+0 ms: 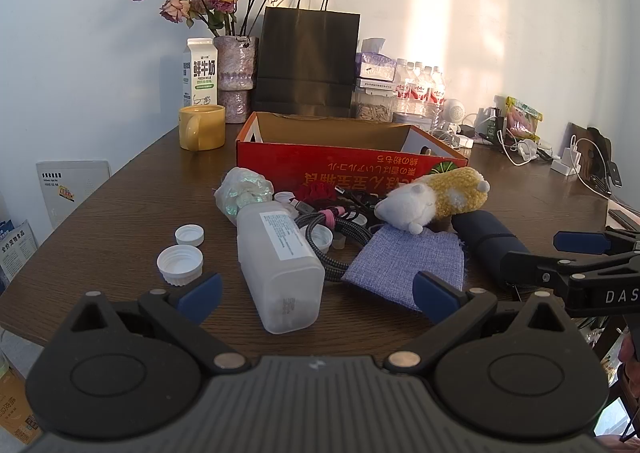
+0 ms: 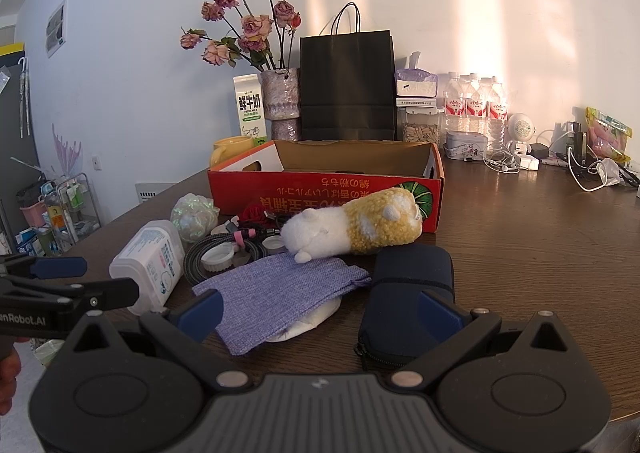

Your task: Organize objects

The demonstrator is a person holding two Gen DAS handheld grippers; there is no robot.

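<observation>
An open red cardboard box (image 1: 352, 169) (image 2: 320, 189) stands mid-table. In front of it lies a pile: a translucent plastic bottle (image 1: 280, 265) (image 2: 148, 265) on its side, a yellow-and-white plush toy (image 1: 432, 201) (image 2: 356, 229), a purple fabric pouch (image 1: 404, 265) (image 2: 276, 293), a dark blue case (image 1: 488, 241) (image 2: 408, 301), coiled braided cables (image 1: 332, 237) (image 2: 216, 249), a crumpled plastic bundle (image 1: 244, 189) (image 2: 194, 215) and white caps (image 1: 180, 263). My left gripper (image 1: 316, 299) is open just short of the bottle's base. My right gripper (image 2: 320, 315) is open over the pouch and case.
At the back stand a yellow mug (image 1: 202, 127), a milk carton (image 1: 200, 71), a vase of dried roses (image 1: 236, 77), a black paper bag (image 1: 308, 61), water bottles (image 1: 420, 89) and chargers with cables (image 1: 520, 145). The table edge curves away at the left.
</observation>
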